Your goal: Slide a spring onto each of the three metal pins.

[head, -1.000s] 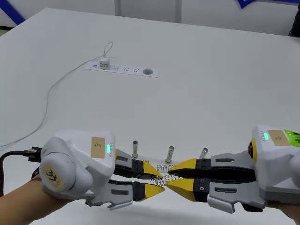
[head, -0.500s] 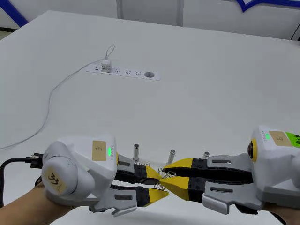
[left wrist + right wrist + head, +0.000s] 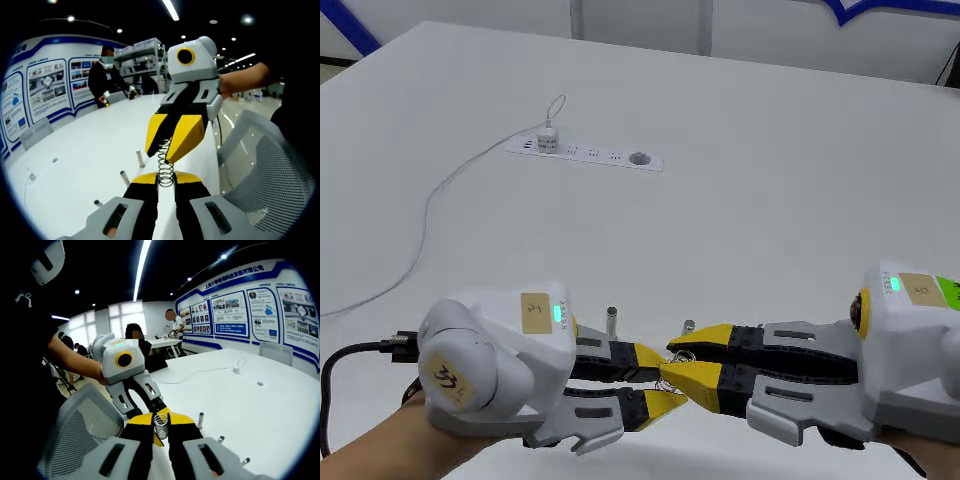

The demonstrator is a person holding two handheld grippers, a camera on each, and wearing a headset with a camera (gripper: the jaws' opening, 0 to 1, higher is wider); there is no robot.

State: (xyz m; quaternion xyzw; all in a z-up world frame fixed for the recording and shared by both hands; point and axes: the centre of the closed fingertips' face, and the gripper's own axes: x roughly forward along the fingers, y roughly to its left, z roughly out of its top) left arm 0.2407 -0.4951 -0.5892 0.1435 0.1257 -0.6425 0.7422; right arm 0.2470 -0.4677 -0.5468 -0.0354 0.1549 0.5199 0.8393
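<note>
A small metal spring (image 3: 165, 164) is held at both ends between my two grippers, above the white table (image 3: 770, 220). My left gripper (image 3: 658, 381) is shut on one end, and its yellow tips (image 3: 165, 179) pinch the spring's base. My right gripper (image 3: 672, 371) meets it tip to tip and is shut on the other end; the spring (image 3: 160, 426) shows end-on between its own jaws (image 3: 160, 423). Three bare upright metal pins stand in a row just beyond the tips: one pin (image 3: 612, 320), a second (image 3: 688, 326), and a third (image 3: 244, 461). All three also appear as pins (image 3: 124, 177).
A white power strip (image 3: 585, 152) with a small plug (image 3: 548, 140) and a thin cable (image 3: 425, 215) lies farther back on the table. A black cable (image 3: 350, 355) leaves the left gripper. A mesh chair (image 3: 270, 170) stands beside the table, and people stand far behind.
The right gripper's jaws, open around the spring a second ago, have closed on it. Both grippers drew slightly nearer me; the pins now sit partly behind the jaws.
</note>
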